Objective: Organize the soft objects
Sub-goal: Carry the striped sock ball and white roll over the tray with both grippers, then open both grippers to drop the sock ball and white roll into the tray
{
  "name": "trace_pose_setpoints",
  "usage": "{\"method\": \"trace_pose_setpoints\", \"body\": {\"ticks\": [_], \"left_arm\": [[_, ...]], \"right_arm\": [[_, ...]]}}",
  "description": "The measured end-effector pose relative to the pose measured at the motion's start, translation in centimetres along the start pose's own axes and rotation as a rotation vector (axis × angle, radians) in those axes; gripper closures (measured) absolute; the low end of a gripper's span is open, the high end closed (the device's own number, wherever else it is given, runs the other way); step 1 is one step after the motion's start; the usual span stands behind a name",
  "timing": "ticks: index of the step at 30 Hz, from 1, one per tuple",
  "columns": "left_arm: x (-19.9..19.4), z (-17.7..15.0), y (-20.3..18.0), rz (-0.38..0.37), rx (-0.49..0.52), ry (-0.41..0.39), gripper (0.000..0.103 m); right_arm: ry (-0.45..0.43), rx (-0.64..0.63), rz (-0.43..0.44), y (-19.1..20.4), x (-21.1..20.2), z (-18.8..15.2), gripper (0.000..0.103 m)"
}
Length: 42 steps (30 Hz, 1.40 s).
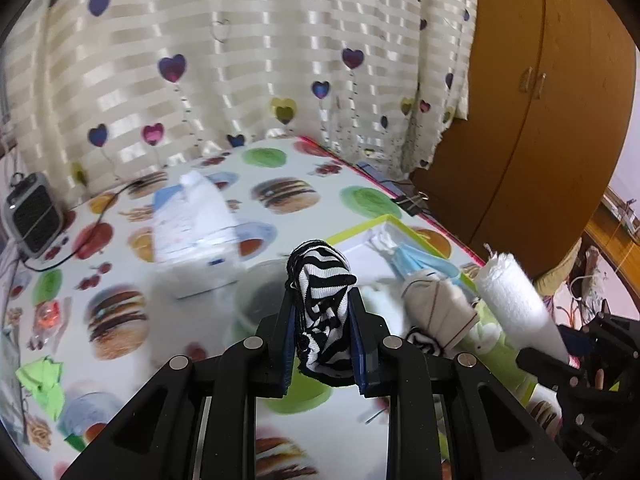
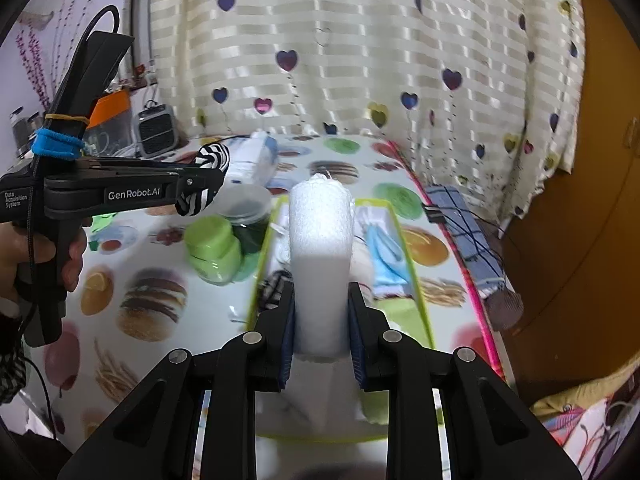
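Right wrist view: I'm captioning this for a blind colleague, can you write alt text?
The right gripper holds a rolled white towel upright above a green-rimmed tray on a food-print tablecloth. At left, the left gripper, held in a hand, clamps a black-and-white striped sock; a heart-patterned curtain hangs behind.

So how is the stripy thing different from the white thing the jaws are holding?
The striped sock is black and white, while the white rolled towel is plain white. The sock is a crumpled bunch; the towel is a neat long roll. The sock sits in the left gripper, the towel in the right gripper. Both are soft and held up off the table.
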<state>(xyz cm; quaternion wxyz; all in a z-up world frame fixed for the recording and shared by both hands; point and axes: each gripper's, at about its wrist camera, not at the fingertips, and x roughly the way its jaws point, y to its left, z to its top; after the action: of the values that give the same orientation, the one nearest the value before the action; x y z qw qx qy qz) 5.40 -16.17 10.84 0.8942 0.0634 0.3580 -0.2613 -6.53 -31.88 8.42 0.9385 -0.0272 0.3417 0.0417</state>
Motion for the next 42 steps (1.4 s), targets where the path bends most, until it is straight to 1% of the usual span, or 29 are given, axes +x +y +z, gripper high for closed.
{"method": "trace_pose_setpoints", "body": {"ticks": [7,11,13,17,19,22,24,28,30,33,35,39,42], "left_arm": [[2.9,0.8,-2.2,-0.030,0.034,0.041,0.081],[4.3,1.3,-3.1,-0.043,0.056,0.062,0.081],[5.2,1.4,-3.4,-0.054,0.058,0.077,0.081],[7.1,1.4,-4.0,-0.050,0.075,0.110,0.081],[7.7,1.2,-4.2,-0.048,0.073,0.122,0.081],[8.2,1.0,-4.7,-0.039,0.095,0.124,0.080],[8.5,1.0,-4.7,-0.050,0.084,0.131,0.079],[8.7,0.9,-5.0,-0.039,0.097,0.125,0.077],[8.9,0.8,-5.0,-0.047,0.087,0.128,0.075],[9.3,0.8,-5.1,-0.036,0.081,0.135,0.073],[9.4,0.8,-5.2,-0.024,0.087,0.132,0.069],[9.5,0.8,-5.2,-0.016,0.091,0.122,0.065],[9.5,0.8,-5.1,-0.011,0.080,0.123,0.060]], "right_arm": [[0.032,0.035,0.004,-1.4,0.3,-1.1,0.079],[0.049,0.048,0.021,-1.8,0.2,-1.7,0.079],[0.071,0.043,0.035,-1.9,0.5,-2.0,0.079],[0.120,0.012,0.061,-1.6,1.6,-3.0,0.079],[0.145,0.005,0.058,-1.5,2.3,-3.4,0.079],[0.142,0.016,0.065,-1.7,2.5,-3.8,0.079],[0.146,0.014,0.055,-1.7,2.5,-3.9,0.079],[0.157,0.015,0.041,-1.8,2.8,-4.1,0.079],[0.162,0.012,0.037,-1.8,3.0,-4.2,0.079],[0.170,0.010,0.037,-1.7,3.4,-4.3,0.079],[0.178,0.006,0.033,-1.6,3.6,-4.4,0.079],[0.180,0.002,0.033,-1.5,3.7,-4.6,0.078],[0.177,0.000,0.026,-1.5,3.6,-4.6,0.078]]}}
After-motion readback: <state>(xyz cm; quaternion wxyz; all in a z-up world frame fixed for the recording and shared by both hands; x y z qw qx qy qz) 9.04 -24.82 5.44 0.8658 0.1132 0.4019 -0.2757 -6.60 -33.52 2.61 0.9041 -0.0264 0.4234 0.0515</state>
